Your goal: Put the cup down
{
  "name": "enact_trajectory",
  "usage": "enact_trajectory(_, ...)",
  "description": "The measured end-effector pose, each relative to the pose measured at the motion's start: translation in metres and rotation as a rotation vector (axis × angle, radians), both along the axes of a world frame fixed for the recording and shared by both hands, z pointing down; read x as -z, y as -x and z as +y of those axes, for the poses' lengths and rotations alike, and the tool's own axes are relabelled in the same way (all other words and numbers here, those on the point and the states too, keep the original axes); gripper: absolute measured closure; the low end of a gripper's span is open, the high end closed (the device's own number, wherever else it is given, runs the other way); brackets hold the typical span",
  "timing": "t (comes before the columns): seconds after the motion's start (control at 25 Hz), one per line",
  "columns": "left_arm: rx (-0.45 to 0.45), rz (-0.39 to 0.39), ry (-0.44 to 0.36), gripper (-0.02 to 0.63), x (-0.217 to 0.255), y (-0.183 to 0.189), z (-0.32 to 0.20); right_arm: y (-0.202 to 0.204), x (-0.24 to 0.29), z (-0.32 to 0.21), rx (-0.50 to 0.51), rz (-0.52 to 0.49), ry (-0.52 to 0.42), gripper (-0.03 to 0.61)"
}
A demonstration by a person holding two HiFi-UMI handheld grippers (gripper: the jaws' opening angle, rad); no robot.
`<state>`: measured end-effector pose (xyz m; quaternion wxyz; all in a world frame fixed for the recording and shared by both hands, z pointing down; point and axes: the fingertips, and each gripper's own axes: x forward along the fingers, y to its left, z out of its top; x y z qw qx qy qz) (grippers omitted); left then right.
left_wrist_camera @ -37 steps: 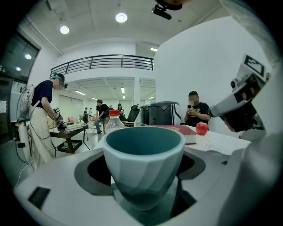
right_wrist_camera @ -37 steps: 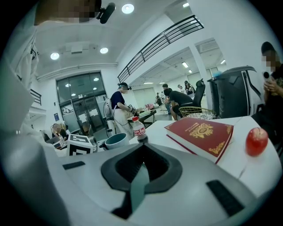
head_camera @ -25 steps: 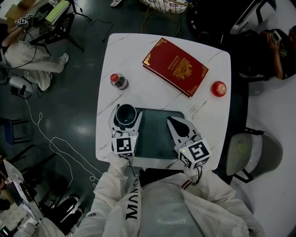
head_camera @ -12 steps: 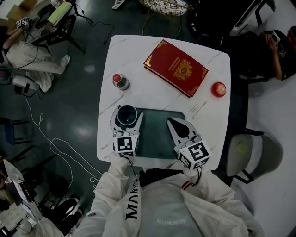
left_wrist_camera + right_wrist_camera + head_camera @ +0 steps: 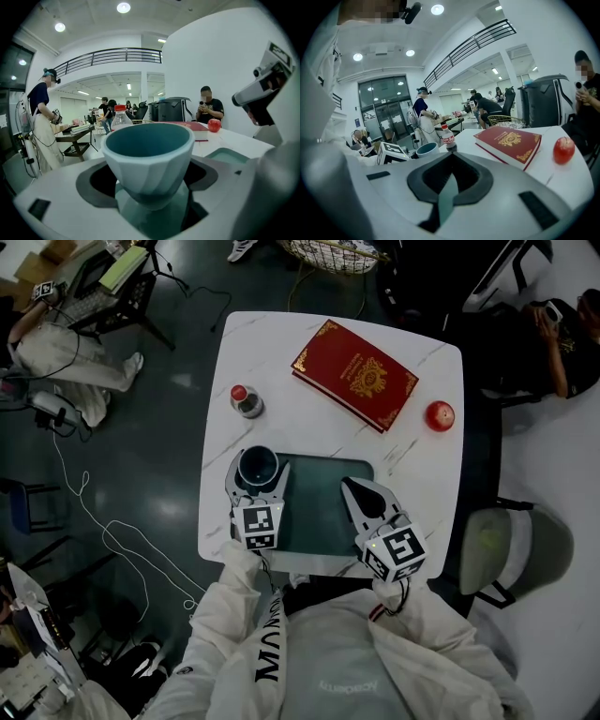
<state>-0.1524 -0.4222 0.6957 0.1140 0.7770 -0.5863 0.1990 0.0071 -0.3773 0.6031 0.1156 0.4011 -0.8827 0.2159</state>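
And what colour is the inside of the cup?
Dark teal inside the cup, pale outside; clearest in the left gripper view.

A red book (image 5: pixel 355 374) is lying on the white table (image 5: pixel 422 474) between a red apple (image 5: pixel 439 415) and a capped bottle (image 5: pixel 246 400)

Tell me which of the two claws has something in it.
The left claw, at the head view's left: it is shut on the teal cup. The right claw has its jaws together with nothing between them.
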Motion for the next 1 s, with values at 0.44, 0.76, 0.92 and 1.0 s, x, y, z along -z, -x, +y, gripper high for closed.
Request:
enact_trajectory(0.44, 0.01, -0.045, 0.066, 0.215, -0.006, 0.004, 0.014, -0.01, 0.013, 0.017, -0.028, 0.005, -0.024, 0.572)
enact_trajectory(0.76, 0.032, -0.048, 0.072, 0.215, 0.01, 0.014, 0.043, -0.013, 0.033, 0.039, -0.045, 0.005, -0.061, 0.574)
enact_trajectory(0.92, 0.033, -0.036, 0.047, 0.215, 0.029, 0.021, 0.064, -0.011, 0.048, 0.054, -0.06, -0.001, -0.09, 0.574)
enact_trajectory(1.0, 0.034, -0.025, 0.022, 0.215, 0.044, 0.024, 0.074, -0.01, 0.057, 0.065, -0.07, -0.007, -0.103, 0.574)
